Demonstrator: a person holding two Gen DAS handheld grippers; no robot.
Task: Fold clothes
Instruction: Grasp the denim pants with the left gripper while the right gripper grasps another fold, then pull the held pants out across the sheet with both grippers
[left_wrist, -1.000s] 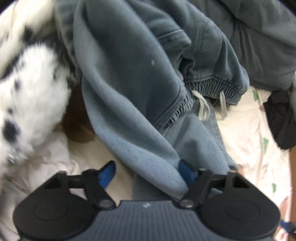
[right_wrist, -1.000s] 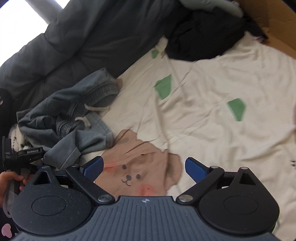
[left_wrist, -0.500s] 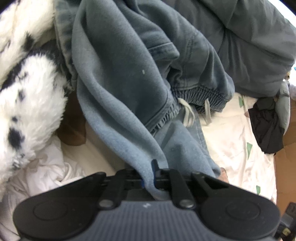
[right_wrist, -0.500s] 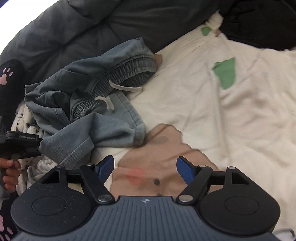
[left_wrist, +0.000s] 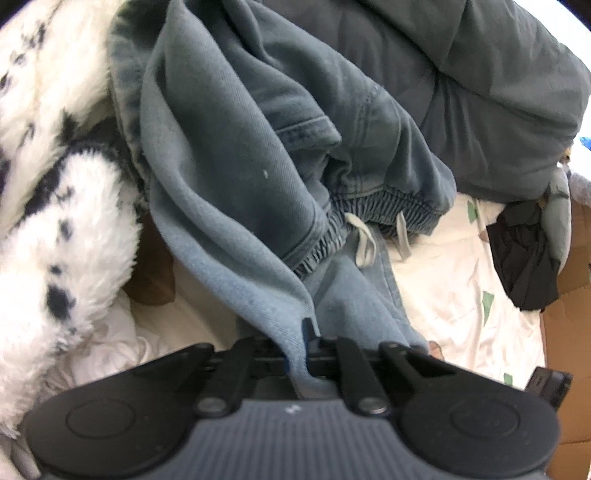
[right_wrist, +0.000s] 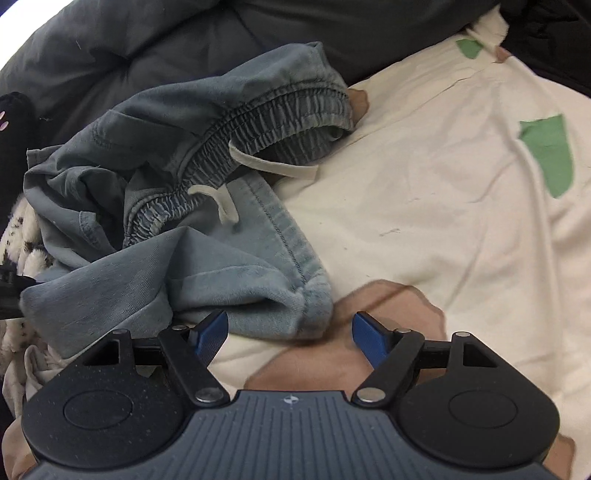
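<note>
The left tool (left_wrist: 301, 354) is clamped on a hem of the blue jeans (left_wrist: 236, 177). The right tool (right_wrist: 290, 334) is spread apart around another hem at 12 o'clock. Jeans lie crumpled on the bed sheet (right_wrist: 443, 206), grey duvet (right_wrist: 147, 55) beyond.

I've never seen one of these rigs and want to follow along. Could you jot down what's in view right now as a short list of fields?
garment: blue denim pants, crumpled, drawstring waistband showing
surface: cream bedsheet with green patches and a bear print
left gripper: shut on a hem of the pants
right gripper: open, its jaws either side of another hem, not gripping
nearby: dark grey duvet; white fluffy black-spotted fabric; black clothing
fold: not yet started
</note>
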